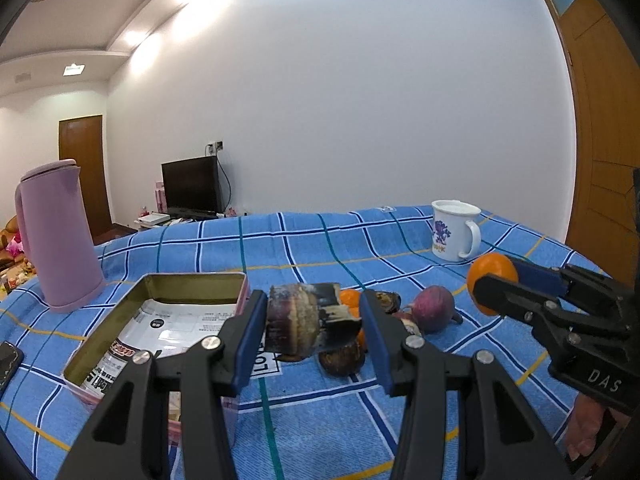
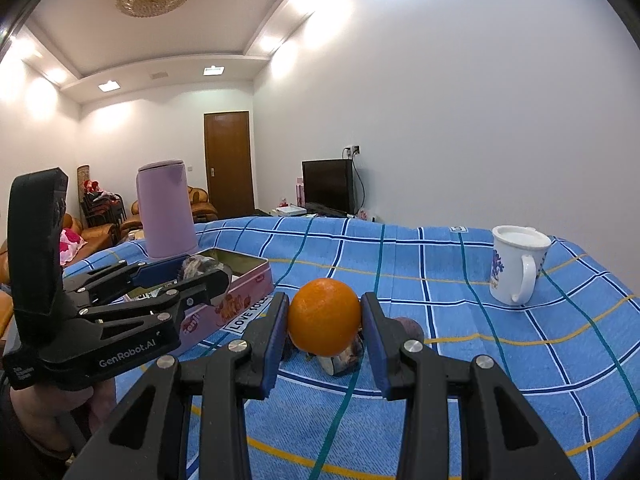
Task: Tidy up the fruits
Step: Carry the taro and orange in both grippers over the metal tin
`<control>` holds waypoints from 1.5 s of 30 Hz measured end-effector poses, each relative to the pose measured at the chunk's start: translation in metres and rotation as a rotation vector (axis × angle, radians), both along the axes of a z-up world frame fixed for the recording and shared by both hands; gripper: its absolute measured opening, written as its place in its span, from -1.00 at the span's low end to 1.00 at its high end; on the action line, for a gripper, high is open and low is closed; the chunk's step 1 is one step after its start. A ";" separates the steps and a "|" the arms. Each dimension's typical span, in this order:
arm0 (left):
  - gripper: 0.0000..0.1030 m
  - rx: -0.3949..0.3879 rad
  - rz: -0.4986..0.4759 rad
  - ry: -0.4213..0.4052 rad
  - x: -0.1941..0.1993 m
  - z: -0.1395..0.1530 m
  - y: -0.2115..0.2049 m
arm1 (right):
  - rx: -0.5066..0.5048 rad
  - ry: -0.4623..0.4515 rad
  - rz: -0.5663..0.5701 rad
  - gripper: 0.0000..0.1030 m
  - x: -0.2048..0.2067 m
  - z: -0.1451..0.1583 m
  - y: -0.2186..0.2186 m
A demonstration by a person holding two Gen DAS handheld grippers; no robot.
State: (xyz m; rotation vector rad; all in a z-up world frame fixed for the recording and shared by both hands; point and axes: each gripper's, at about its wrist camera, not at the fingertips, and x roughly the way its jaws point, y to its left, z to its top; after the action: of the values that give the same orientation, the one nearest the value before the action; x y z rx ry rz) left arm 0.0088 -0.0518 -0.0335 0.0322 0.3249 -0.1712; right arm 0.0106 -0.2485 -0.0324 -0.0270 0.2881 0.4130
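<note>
The left gripper (image 1: 314,334) is nearest in its own view, jaws partly spread and pinching a dark, mottled piece of fruit (image 1: 304,320) between the blue pads, lifted clear of the blue checked tablecloth (image 1: 320,412). It hangs just right of the open pink tin (image 1: 192,280), which sits toward the table's left edge with a printed packet (image 1: 160,332) lying inside. Under and just behind the held piece, a small heap of fruit rests on the cloth near the table's middle: a brown round one (image 1: 342,358), a bit of orange peel colour (image 1: 350,298), and a purple fig-like fruit (image 1: 434,308) to the right.

The right gripper (image 2: 325,322) has its jaws clamped on a whole orange (image 2: 324,316), held above that same heap.

Farther back, a lilac jug (image 1: 60,236) stands upright near the far left edge, behind the tin. A white mug (image 1: 454,230) with a purple print stands near the far right corner. A dark phone (image 1: 8,364) lies at the left edge.
</note>
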 end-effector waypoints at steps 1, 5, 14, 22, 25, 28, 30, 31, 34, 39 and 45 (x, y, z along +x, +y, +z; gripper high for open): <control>-0.05 -0.001 0.002 -0.004 0.000 0.000 0.000 | 0.002 -0.004 0.000 -0.25 -0.001 0.000 0.000; -0.05 -0.004 0.003 -0.012 -0.002 0.001 0.001 | 0.014 -0.023 0.005 -0.25 -0.004 0.001 -0.003; -0.05 -0.005 0.002 -0.011 -0.002 0.000 0.001 | 0.020 -0.039 0.003 -0.25 -0.007 0.002 -0.004; -0.05 0.002 0.005 0.006 0.002 0.000 0.001 | 0.027 -0.036 0.000 -0.25 -0.005 0.003 -0.004; -0.05 0.002 0.012 0.010 0.003 0.000 0.004 | 0.024 -0.034 0.003 -0.25 -0.004 0.003 -0.003; -0.05 0.004 0.020 0.019 0.005 -0.001 0.007 | 0.025 -0.033 0.005 -0.25 -0.003 0.003 -0.001; -0.05 0.005 0.024 0.022 0.006 -0.001 0.009 | 0.025 -0.029 0.007 -0.25 -0.002 0.002 0.000; -0.05 0.007 0.027 0.023 0.007 -0.001 0.010 | 0.024 -0.028 0.007 -0.25 -0.001 0.002 0.001; -0.05 0.008 0.035 0.029 0.009 -0.002 0.014 | 0.023 -0.024 0.012 -0.25 0.002 0.002 0.004; -0.05 0.010 0.047 0.036 0.013 -0.002 0.019 | 0.020 -0.019 0.022 -0.25 0.007 0.002 0.011; -0.05 0.015 0.070 0.049 0.018 -0.003 0.027 | 0.015 -0.005 0.040 -0.25 0.015 0.001 0.021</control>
State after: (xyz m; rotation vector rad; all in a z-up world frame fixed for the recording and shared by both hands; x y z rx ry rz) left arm 0.0266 -0.0244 -0.0363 0.0312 0.3754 -0.0999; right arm 0.0251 -0.2274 -0.0316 -0.0195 0.2797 0.4549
